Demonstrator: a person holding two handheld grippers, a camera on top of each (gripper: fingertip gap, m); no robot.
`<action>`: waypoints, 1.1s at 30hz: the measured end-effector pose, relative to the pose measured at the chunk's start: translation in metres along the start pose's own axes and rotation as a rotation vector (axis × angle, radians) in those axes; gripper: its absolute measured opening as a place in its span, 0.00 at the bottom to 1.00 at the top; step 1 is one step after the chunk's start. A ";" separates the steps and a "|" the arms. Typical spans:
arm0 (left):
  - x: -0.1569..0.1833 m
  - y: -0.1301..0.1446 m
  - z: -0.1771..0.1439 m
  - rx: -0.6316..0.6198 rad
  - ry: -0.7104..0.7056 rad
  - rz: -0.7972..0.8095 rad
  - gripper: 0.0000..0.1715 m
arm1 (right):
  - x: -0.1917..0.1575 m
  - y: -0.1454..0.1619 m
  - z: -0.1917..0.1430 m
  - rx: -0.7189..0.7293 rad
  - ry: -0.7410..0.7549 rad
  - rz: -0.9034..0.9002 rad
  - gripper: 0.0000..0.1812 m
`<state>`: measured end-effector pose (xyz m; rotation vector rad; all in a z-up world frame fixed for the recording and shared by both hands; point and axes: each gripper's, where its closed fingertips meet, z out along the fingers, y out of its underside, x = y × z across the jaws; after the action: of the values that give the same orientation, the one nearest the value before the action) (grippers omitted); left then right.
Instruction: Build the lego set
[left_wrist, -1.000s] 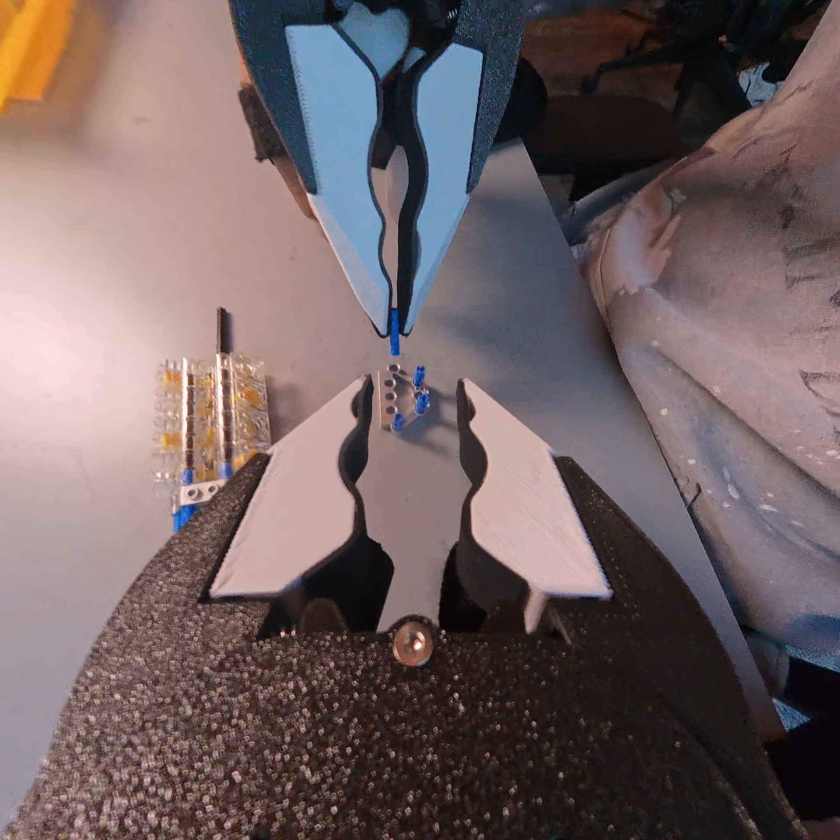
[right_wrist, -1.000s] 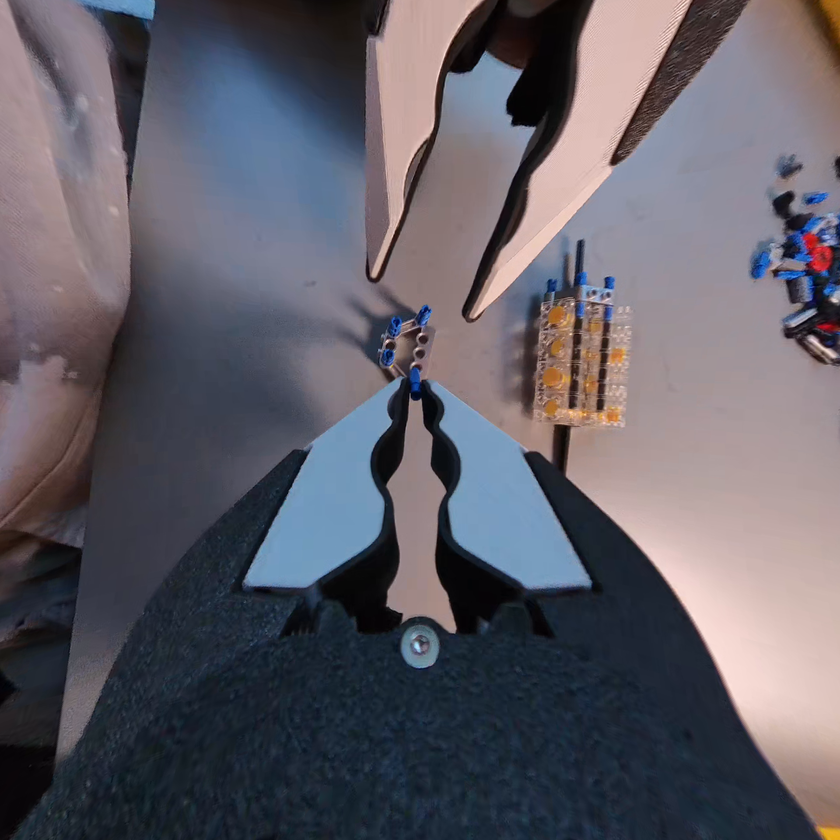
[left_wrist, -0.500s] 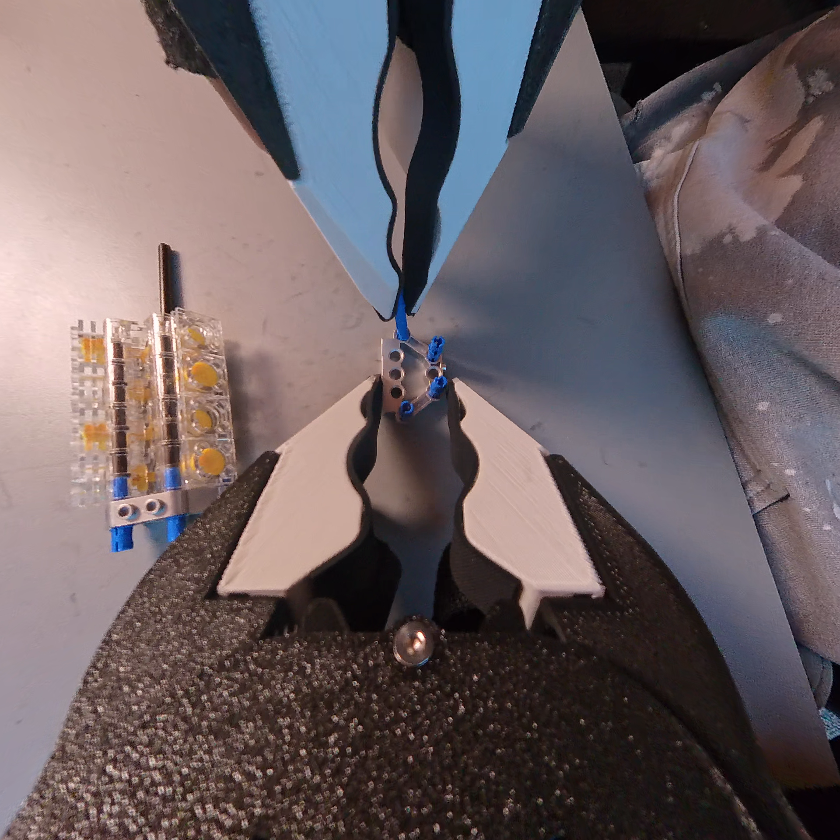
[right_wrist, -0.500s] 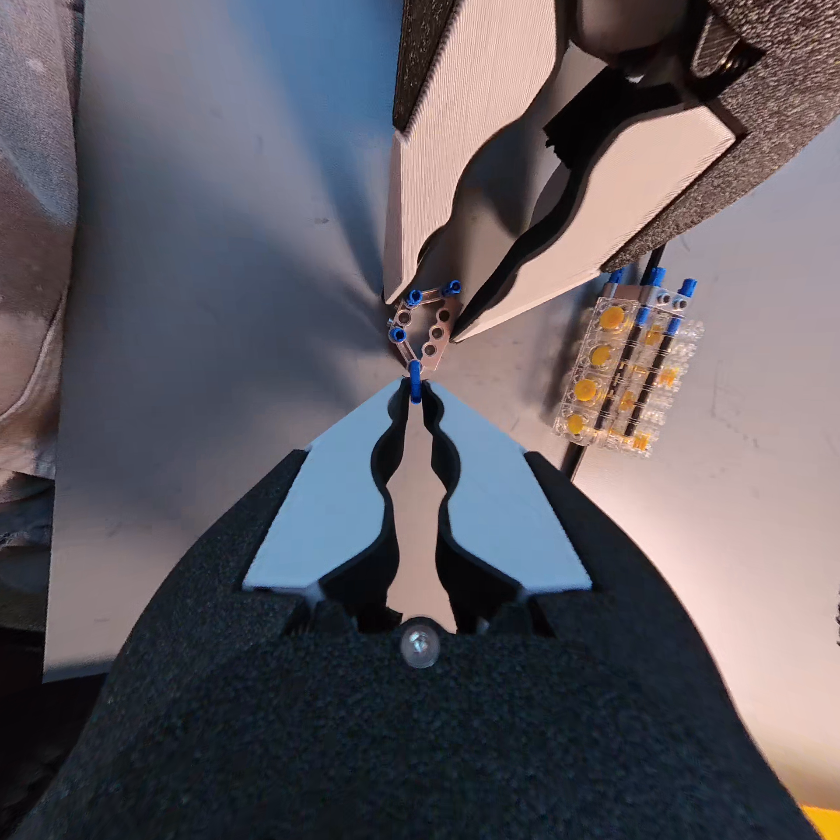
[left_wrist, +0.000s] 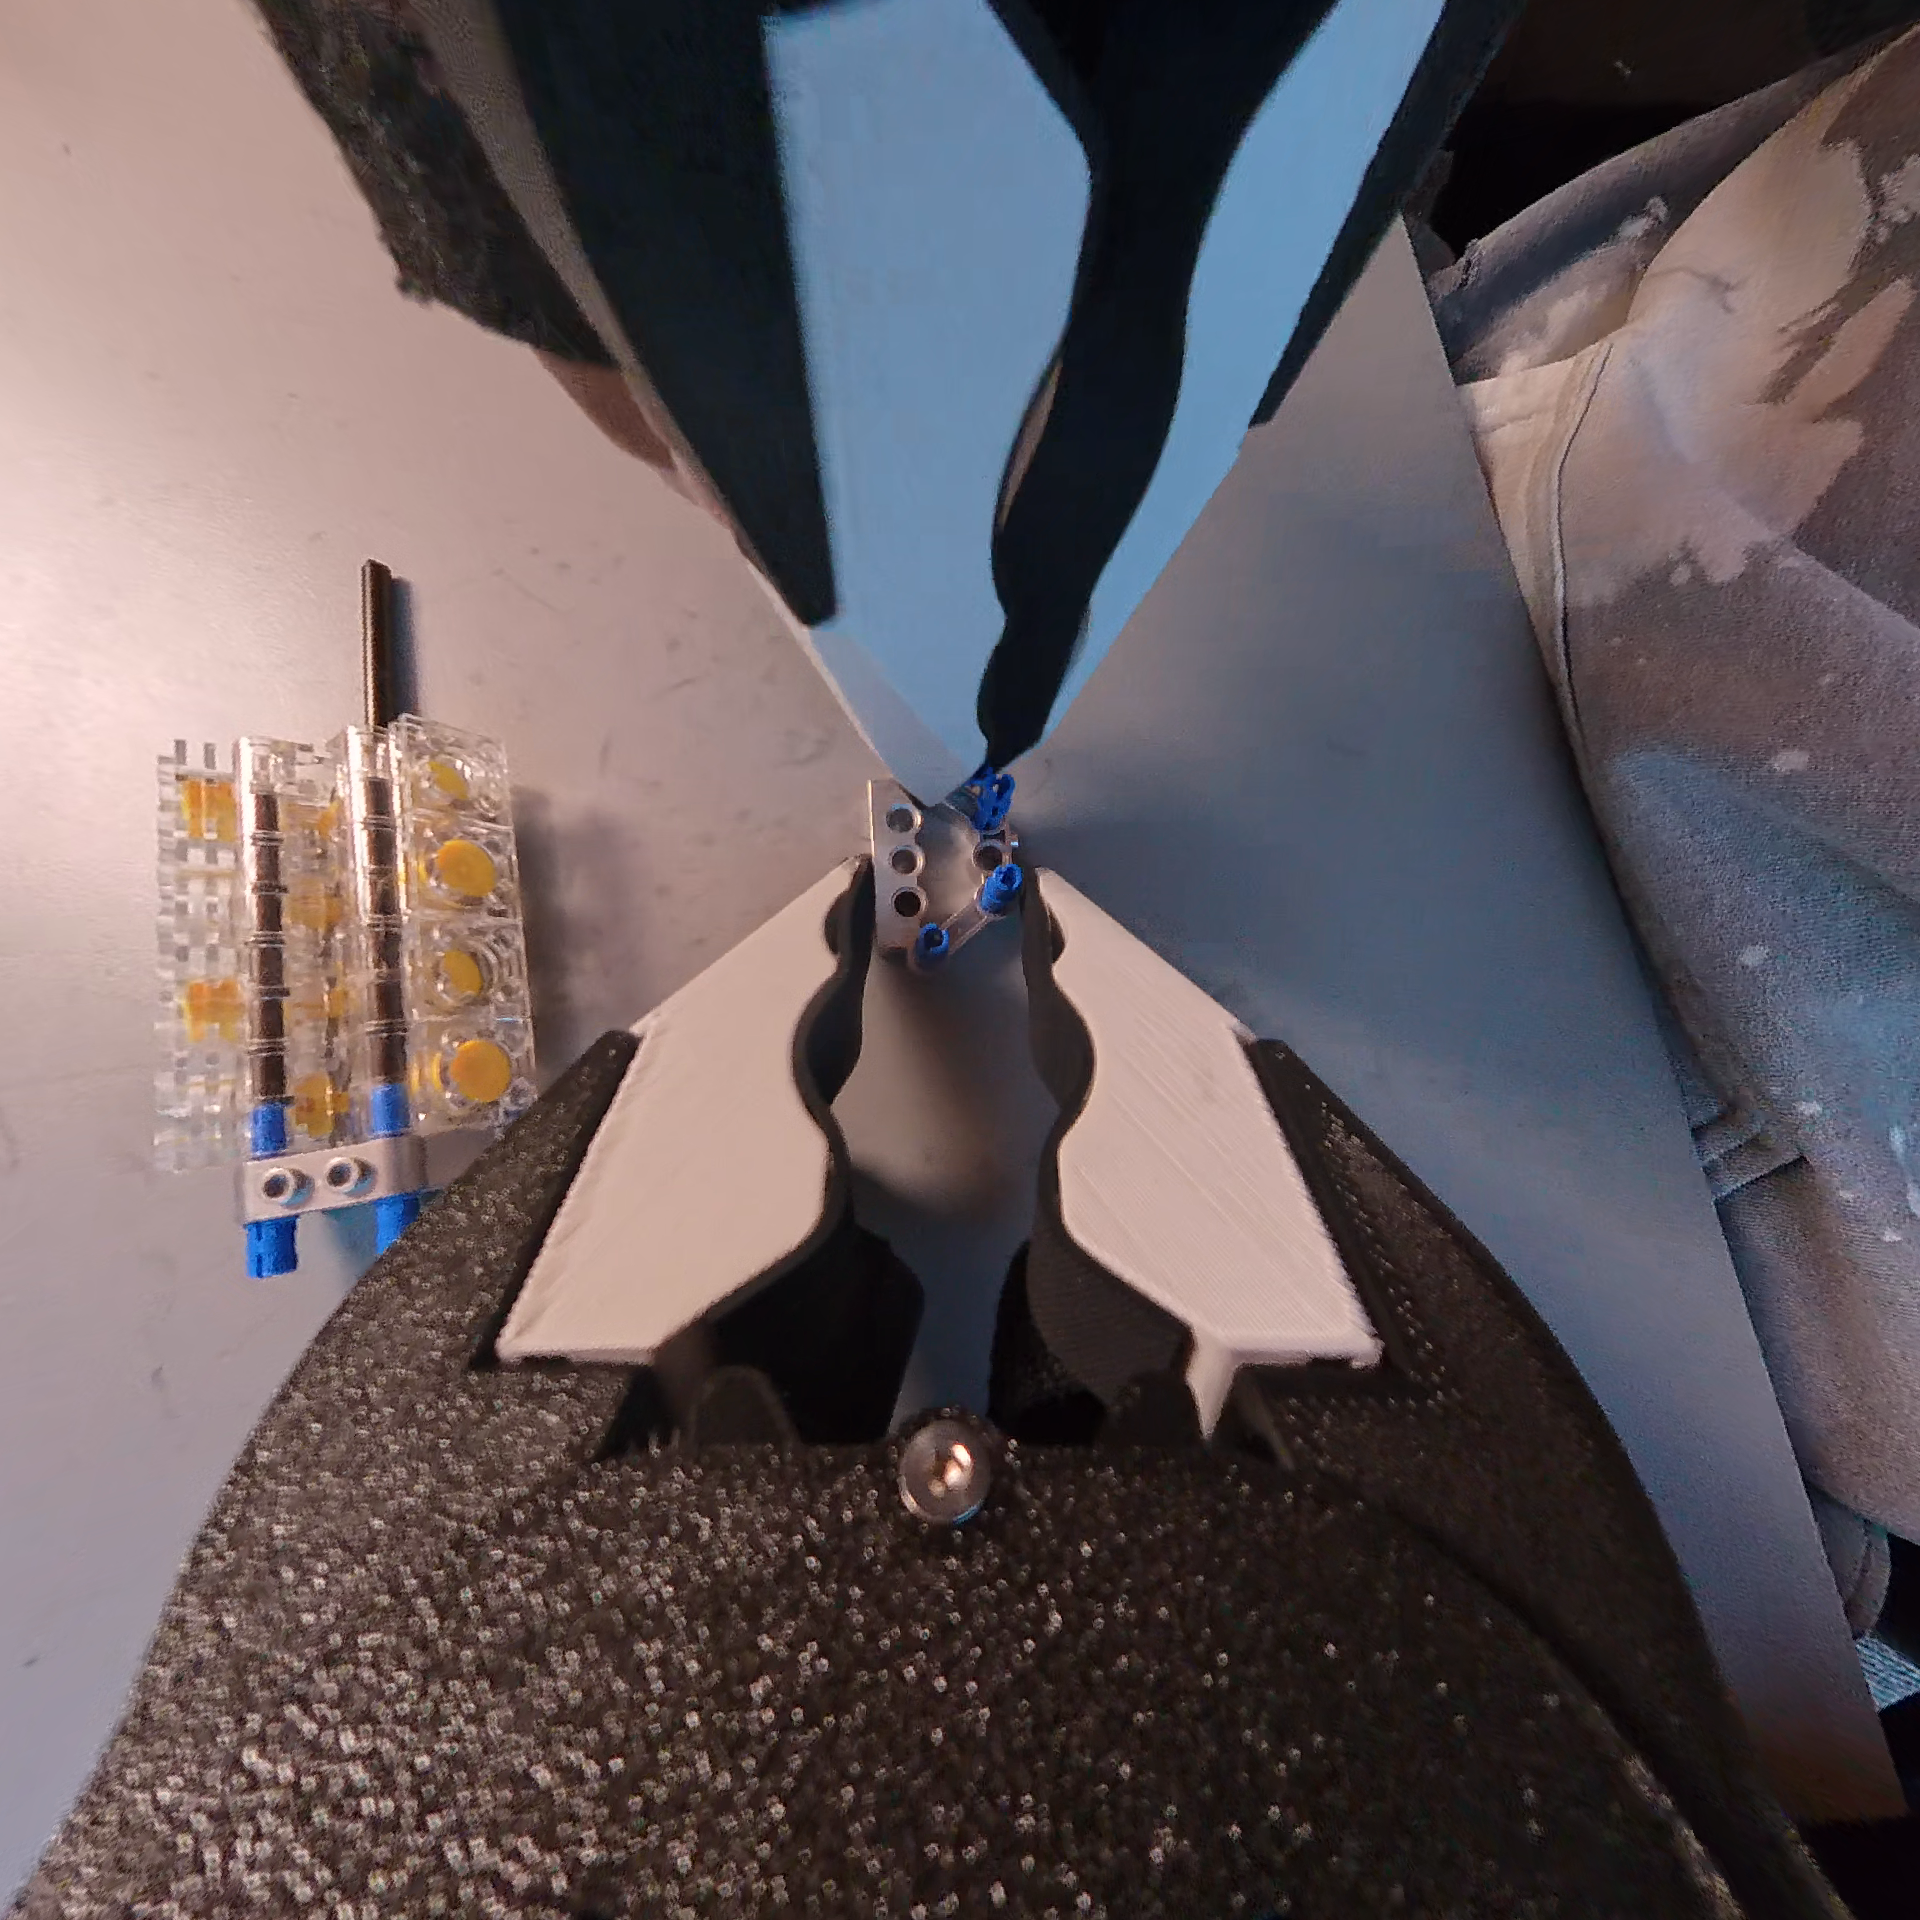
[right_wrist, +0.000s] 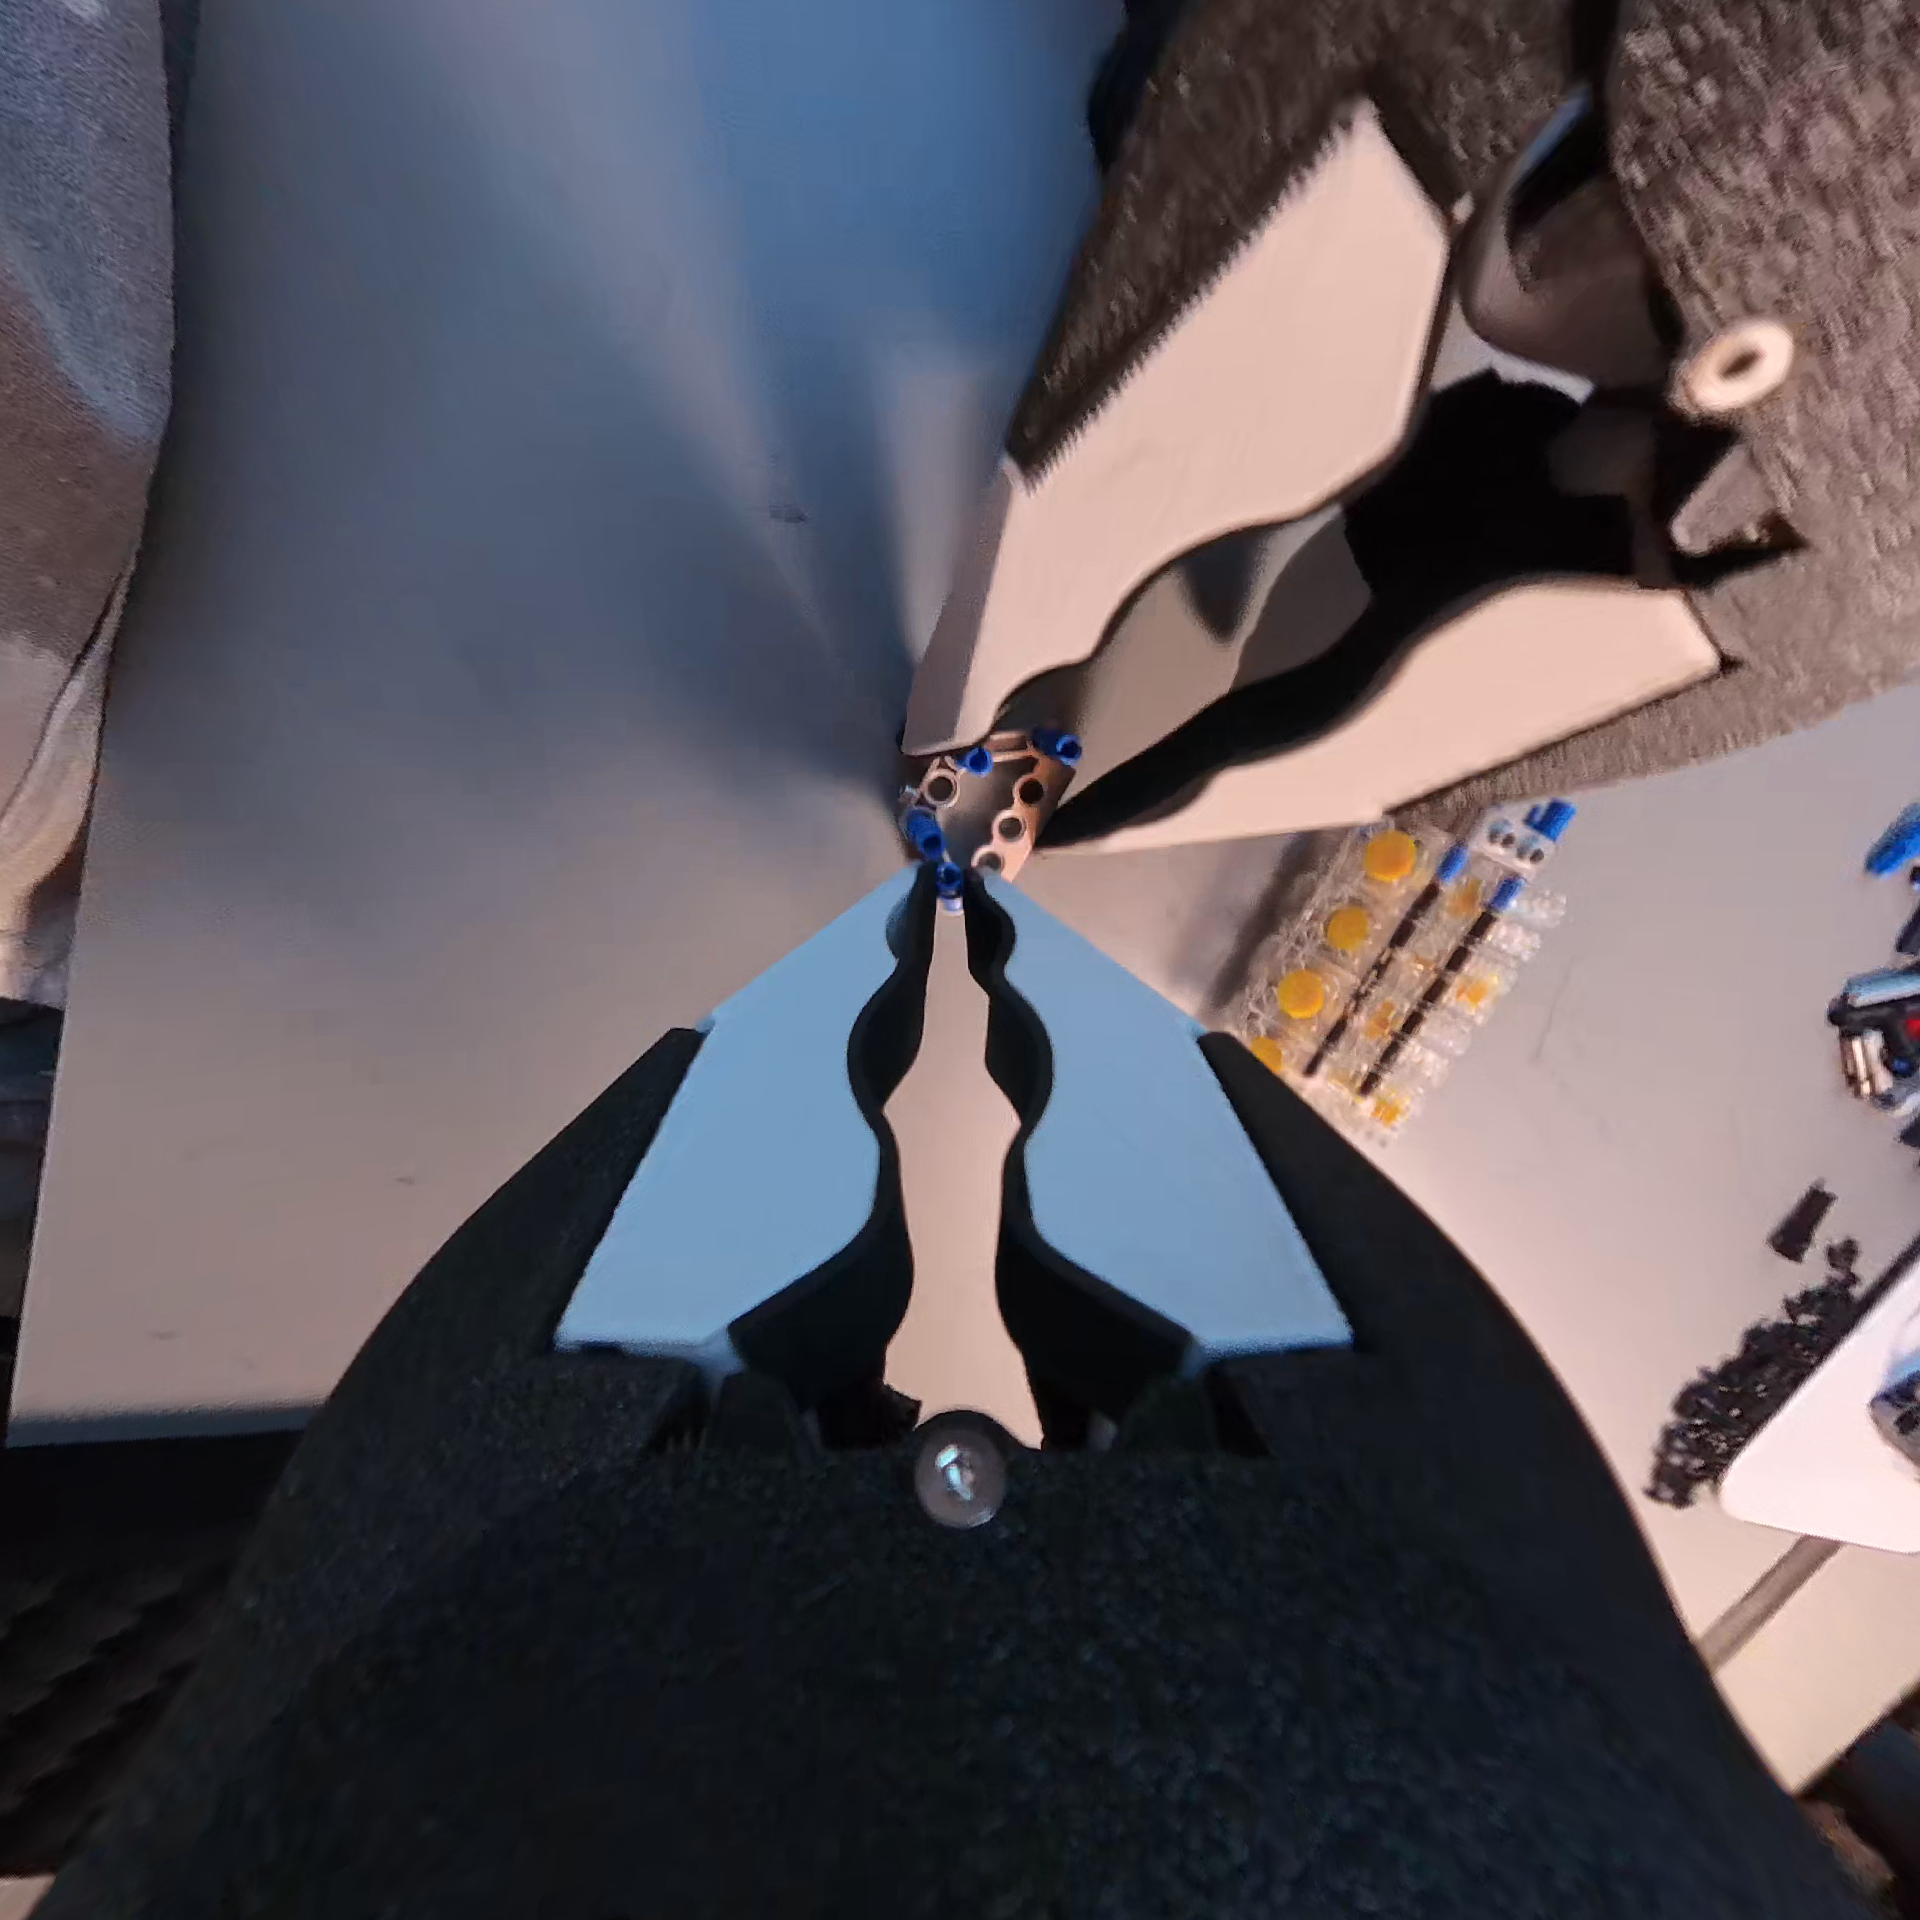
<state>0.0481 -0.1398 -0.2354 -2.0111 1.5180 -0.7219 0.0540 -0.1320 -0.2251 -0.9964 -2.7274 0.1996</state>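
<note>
Two grippers are meeting tip to tip over the grey table (left_wrist: 260, 312): the left gripper (left_wrist: 940, 883) is bracketing a small holed grey piece (left_wrist: 902, 868) with jaws apart — apparently touching it — while the right gripper (right_wrist: 948, 881), jaws nearly together, is pinching a blue pin (right_wrist: 948, 878) at its far end.

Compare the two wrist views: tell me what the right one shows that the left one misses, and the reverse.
Only the right wrist view shows the pile of loose small parts at the table's right edge and a white tray corner.

Only the left wrist view shows the black rod sticking out past the clear block assembly.

Both show the grey holed piece between the left gripper fingers, the right gripper pinching a blue pin at it, the assembly and crumpled cloth.
</note>
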 end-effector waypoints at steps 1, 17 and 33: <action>0.000 0.000 0.000 0.001 0.000 -0.001 0.16 | -0.001 0.000 0.001 -0.017 -0.003 -0.021 0.01; -0.001 0.001 -0.001 -0.012 -0.003 -0.024 0.14 | 0.004 0.004 -0.003 0.384 0.034 0.427 0.01; -0.001 0.001 -0.001 -0.014 -0.016 -0.027 0.14 | -0.001 0.009 0.002 0.371 0.059 0.521 0.01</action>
<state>0.0470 -0.1389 -0.2355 -2.0462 1.4931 -0.7059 0.0598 -0.1262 -0.2295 -1.5306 -2.2046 0.7170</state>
